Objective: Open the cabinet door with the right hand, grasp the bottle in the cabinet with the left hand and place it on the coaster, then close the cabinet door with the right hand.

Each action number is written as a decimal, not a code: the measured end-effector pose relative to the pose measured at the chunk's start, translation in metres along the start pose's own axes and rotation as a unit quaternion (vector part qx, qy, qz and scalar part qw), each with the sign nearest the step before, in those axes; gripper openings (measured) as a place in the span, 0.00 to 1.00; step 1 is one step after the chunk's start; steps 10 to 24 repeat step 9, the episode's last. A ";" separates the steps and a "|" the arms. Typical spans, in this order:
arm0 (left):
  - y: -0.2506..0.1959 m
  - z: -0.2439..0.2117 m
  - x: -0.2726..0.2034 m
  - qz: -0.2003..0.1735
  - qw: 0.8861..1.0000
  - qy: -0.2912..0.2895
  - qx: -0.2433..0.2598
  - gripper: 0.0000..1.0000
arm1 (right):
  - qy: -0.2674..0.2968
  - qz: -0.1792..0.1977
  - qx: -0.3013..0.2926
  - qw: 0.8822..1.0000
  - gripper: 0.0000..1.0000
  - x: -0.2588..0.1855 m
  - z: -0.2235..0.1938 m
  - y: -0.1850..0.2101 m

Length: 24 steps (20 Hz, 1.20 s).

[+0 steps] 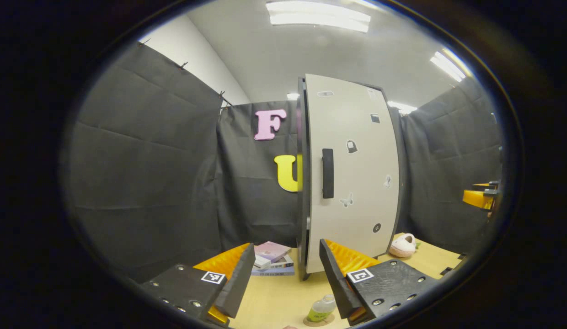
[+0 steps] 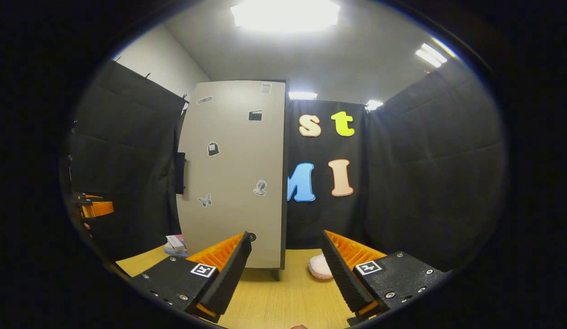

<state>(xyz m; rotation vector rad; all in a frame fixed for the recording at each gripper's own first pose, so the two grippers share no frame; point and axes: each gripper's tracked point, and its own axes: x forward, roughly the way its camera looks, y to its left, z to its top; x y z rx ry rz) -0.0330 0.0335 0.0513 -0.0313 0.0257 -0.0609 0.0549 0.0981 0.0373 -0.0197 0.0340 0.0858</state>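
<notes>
The task looks all but finished: the bottle (image 1: 321, 308) sits on the round coaster (image 1: 318, 321) on the wooden table (image 1: 279, 297), near the camera in the left gripper view, and the cabinet door (image 1: 352, 173) appears shut, its black handle (image 1: 328, 173) facing out. As far as these views show, little or nothing is left beyond drawing the hands away. The left gripper (image 1: 286, 278) has its fingers spread wide and empty, and the bottle lies low between them, just beside the inner edge of its right finger but apart from it, so it is released. The right gripper (image 2: 286, 269) is likewise spread and holds nothing; the cabinet stands to its far left, and a pink plush toy (image 2: 319, 266) lies on the table between its fingers. A stack of books (image 1: 272, 259) rests left of the cabinet.
</notes>
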 end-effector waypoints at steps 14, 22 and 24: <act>-0.003 -0.006 0.002 0.000 1.000 0.002 0.001 0.85 | -0.002 -0.007 0.003 1.000 0.94 0.001 0.000 -0.003; -0.003 -0.006 0.002 0.000 1.000 0.002 0.001 0.85 | -0.002 -0.007 0.003 1.000 0.94 0.001 0.000 -0.003; -0.003 -0.006 0.002 0.000 1.000 0.002 0.001 0.85 | -0.002 -0.007 0.003 1.000 0.94 0.001 0.000 -0.003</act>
